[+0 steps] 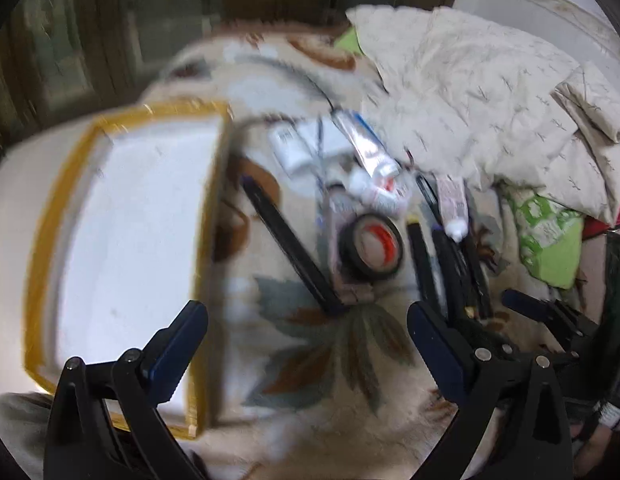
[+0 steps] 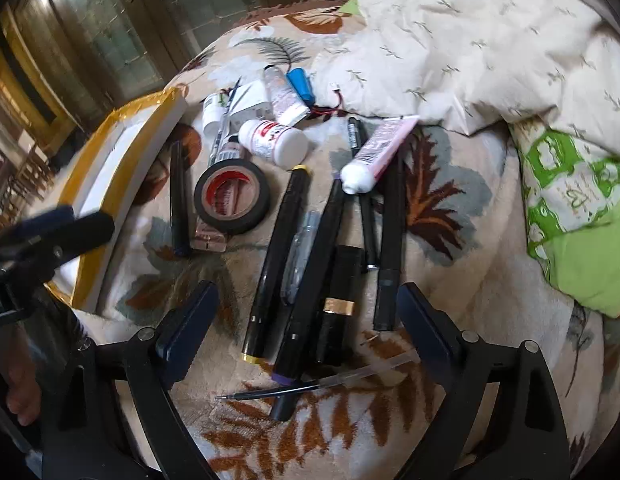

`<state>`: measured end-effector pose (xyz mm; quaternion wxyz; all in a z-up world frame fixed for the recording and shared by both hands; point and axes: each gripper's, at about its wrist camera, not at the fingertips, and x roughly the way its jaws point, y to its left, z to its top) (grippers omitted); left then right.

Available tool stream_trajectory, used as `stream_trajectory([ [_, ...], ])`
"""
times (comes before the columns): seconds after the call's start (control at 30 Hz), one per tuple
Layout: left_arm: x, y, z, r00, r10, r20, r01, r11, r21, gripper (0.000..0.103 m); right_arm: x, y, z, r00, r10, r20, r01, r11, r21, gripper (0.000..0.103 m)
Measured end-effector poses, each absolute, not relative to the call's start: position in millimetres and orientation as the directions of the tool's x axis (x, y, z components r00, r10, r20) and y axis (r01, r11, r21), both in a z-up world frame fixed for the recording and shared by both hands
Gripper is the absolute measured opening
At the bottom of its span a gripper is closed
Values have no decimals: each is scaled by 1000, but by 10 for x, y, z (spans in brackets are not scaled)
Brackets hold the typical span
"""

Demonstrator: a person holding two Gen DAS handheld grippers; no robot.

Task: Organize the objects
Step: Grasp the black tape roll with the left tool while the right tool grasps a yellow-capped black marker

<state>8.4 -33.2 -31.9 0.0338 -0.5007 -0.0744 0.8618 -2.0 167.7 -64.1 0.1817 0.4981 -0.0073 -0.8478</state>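
A pile of small objects lies on a leaf-patterned blanket [image 2: 461, 280]. It holds several black markers [image 2: 276, 264], a roll of black tape [image 2: 232, 196], a pink tube [image 2: 379, 156], a white bottle [image 2: 274, 142], a blue battery [image 2: 302, 84] and a thin pen [image 2: 310, 388]. A white tray with a yellow rim [image 1: 126, 240] lies to the left. My left gripper [image 1: 306, 344] is open and empty between tray and tape [image 1: 371, 246]. My right gripper [image 2: 306, 320] is open and empty over the markers.
A crumpled cream duvet [image 2: 489, 40] covers the back right. A green and white pillow [image 2: 577, 216] lies at the right. Dark wooden furniture with glass [image 2: 110, 40] stands behind the bed. The left gripper shows at the left edge of the right wrist view [image 2: 70, 224].
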Motion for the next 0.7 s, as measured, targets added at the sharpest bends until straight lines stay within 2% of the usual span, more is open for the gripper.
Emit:
stream_trajectory([
  [0.13, 127, -248, -305, -522, 144, -841, -16, -987, -159, 96, -57, 1743, -704, -407, -337, -849, 287, -929, 232, 91],
  [0.23, 126, -229, -306, -520, 156, -839, -29, -986, -165, 93, -37, 1685, -706, -400, -349, -848, 320, -920, 228, 77],
  [0.27, 126, -242, -304, -521, 161, -838, -29, -985, -172, 86, -45, 1675, -706, -398, -351, -847, 325, -918, 227, 69],
  [0.3, 130, -256, -300, -525, 167, -834, -26, -983, -180, 79, -59, 1666, -699, -401, -355, -844, 326, -917, 230, 66],
  [0.33, 127, -277, -296, -529, 173, -831, -21, -981, -191, 77, -75, 1659, -693, -406, -355, -842, 322, -918, 232, 61],
  [0.37, 125, -293, -297, -529, 180, -829, -17, -979, -201, 77, -95, 1656, -689, -404, -363, -840, 322, -916, 241, 56],
  [0.43, 112, -330, -302, -527, 205, -824, -13, -972, -234, 76, -141, 1618, -677, -396, -389, -832, 332, -905, 265, 54],
  [0.53, 104, -293, -305, -519, 240, -820, -32, -964, -262, 76, -185, 1526, -656, -391, -412, -823, 358, -892, 277, 44],
  [0.6, 94, -264, -324, -512, 242, -824, -39, -965, -258, 76, -219, 1460, -645, -391, -422, -818, 366, -887, 282, 42],
  [0.63, 90, -270, -326, -512, 232, -827, -34, -967, -251, 76, -235, 1435, -642, -390, -429, -815, 367, -884, 290, 34],
  [0.7, 74, -295, -341, -507, 227, -832, -22, -968, -251, 76, -256, 1389, -644, -390, -425, -817, 362, -886, 289, 33],
])
